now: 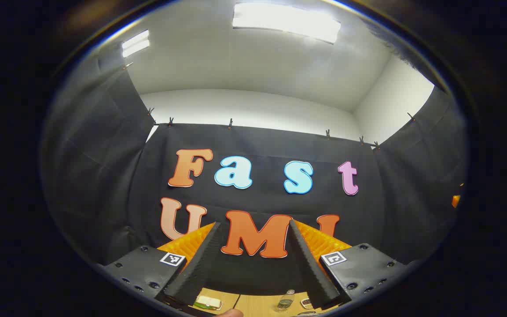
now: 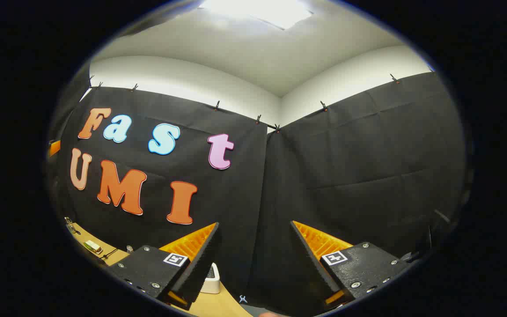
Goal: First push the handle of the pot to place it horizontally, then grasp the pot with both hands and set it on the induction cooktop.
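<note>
Pot and handle: from where you hold both grippers, you cannot tell where the pot sits, which way its handle points, or how its long axis runs. You hold the left gripper (image 1: 254,223) tipped up toward the black cloth wall (image 1: 104,176) and the white ceiling, where two light panels (image 1: 286,22) glow. Its two fingers stand wide apart with nothing between them. Below the fingers, at the near edge of the left gripper view, runs a thin strip of wooden table (image 1: 253,307). On it stands a small clear bottle (image 1: 286,300), upright, just left of the right finger. A flat green and white item (image 1: 208,302) lies near the left finger, too small to identify. A fingertip (image 1: 231,313) pokes in at the very bottom edge.

You aim the right gripper (image 2: 255,223) up as well, at the corner where two cloth walls (image 2: 368,154) meet under a bright ceiling light (image 2: 258,11). Its fingers are also spread wide and grip nothing. In the right gripper view, the wooden table (image 2: 220,306) curves along the lower left. A white box-like object (image 2: 211,277) sits on it, partly hidden behind the left finger. A small pale yellow item (image 2: 93,246) lies farther left, close to the wall. A tiny clip (image 2: 242,299) rests at the table's near edge.
</note>
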### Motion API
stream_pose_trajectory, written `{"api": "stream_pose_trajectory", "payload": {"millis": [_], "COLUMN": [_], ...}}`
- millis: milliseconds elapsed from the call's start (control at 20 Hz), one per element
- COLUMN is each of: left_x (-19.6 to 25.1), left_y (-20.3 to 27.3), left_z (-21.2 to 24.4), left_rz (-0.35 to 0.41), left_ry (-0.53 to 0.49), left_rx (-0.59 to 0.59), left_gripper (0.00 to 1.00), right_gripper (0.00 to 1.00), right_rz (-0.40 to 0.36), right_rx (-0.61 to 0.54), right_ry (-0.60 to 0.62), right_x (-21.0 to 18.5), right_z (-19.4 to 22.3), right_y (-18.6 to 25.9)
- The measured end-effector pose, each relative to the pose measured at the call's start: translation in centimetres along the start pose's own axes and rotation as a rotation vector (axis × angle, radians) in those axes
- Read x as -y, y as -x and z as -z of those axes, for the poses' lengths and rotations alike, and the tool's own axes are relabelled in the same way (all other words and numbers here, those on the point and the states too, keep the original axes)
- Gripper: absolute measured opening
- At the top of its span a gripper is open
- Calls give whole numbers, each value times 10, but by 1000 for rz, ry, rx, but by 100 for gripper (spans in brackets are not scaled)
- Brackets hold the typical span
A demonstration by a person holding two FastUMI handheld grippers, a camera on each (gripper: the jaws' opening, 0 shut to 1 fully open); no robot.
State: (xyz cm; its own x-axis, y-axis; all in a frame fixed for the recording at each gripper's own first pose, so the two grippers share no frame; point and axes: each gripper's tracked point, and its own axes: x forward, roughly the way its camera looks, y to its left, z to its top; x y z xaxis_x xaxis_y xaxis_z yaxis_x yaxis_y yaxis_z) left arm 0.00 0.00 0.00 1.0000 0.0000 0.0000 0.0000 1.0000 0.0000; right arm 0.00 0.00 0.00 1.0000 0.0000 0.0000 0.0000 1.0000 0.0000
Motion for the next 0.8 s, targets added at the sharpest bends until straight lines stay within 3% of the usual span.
{"api": "stream_pose_trajectory", "payload": {"millis": [400, 550, 800], "left_x": [-13, -3, 23], "left_y": [6, 7, 9], "left_z": [2, 17, 53], "left_rz": [-27, 9, 67], "left_ry": [-17, -16, -120], "left_rx": [-14, -56, -154], "left_gripper": [96, 96, 96], "right_gripper": [95, 95, 95], "right_rz": [-25, -34, -45], "right_rx": [14, 13, 3], "right_ry": [-10, -7, -4], "right_x": [-11, -15, -17], "right_z": [-4, -4, 1], "right_y": [-2, -2, -1]}}
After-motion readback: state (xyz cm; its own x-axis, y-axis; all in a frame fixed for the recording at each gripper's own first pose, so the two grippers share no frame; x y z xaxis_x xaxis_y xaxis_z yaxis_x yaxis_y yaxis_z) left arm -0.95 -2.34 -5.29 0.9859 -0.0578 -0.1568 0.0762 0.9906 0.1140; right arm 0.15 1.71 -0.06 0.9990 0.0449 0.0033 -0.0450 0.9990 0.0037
